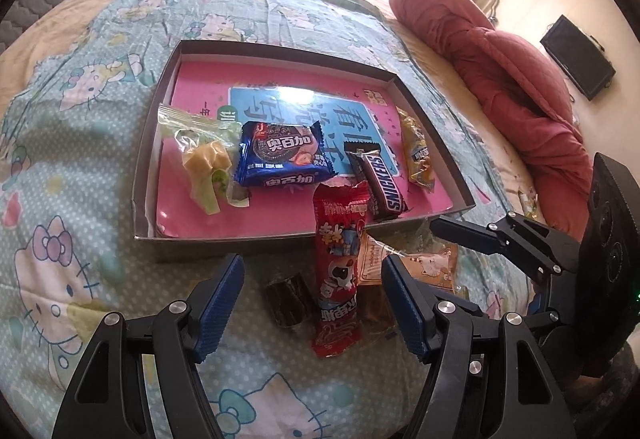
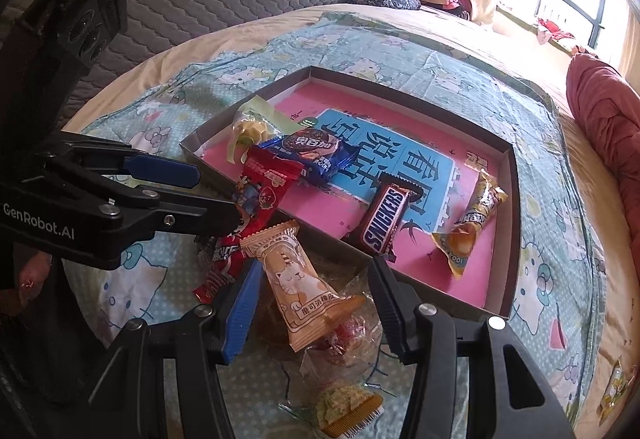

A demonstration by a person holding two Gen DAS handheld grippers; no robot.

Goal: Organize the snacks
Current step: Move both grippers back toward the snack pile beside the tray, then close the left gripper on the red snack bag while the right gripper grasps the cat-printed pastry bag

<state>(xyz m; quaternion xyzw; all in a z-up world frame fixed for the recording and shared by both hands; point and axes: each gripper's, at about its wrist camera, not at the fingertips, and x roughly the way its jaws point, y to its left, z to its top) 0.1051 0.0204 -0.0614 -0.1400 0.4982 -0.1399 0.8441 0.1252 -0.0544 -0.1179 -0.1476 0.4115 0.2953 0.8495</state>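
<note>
**Snacks partly sorted into a shallow box on a bed**

Snacks are shown in two groups. Inside the shallow cardboard box (image 1: 434, 155), which is lined with a pink printed sheet (image 1: 192, 199), four packets are laid: a clear and green wrapped sweet (image 1: 204, 159) at the left, a blue biscuit packet (image 1: 282, 155) beside it, a Snickers bar (image 1: 378, 181) right of centre, and a yellow wrapped sweet (image 1: 418, 151) near the right wall. The box is set on a pale blue cartoon-cat bedspread (image 1: 80, 143).

The second group is seen on the bedspread in front of the box. A red packet (image 1: 340, 271) is leant over the near wall of the box, its upper end inside and its lower end on the cloth. A small dark wrapped block (image 1: 290, 299) lies just left of it. A beige packet with a cat drawing (image 2: 298, 279) rests on a heap of clear-wrapped sweets (image 2: 344, 335), and a green and orange packet (image 2: 346, 405) lies nearer the camera.

The left gripper (image 1: 312, 303) is held with its jaws standing wide, the red packet and the dark block being seen between its blue pads (image 1: 222, 303); no pad is seen pressing on either. The right gripper (image 2: 312, 307) is held narrower but parted, with the cat packet between its fingers; whether the pads touch it cannot be told. A red quilt (image 1: 500, 87) is bundled at the right edge of the bed.
</note>
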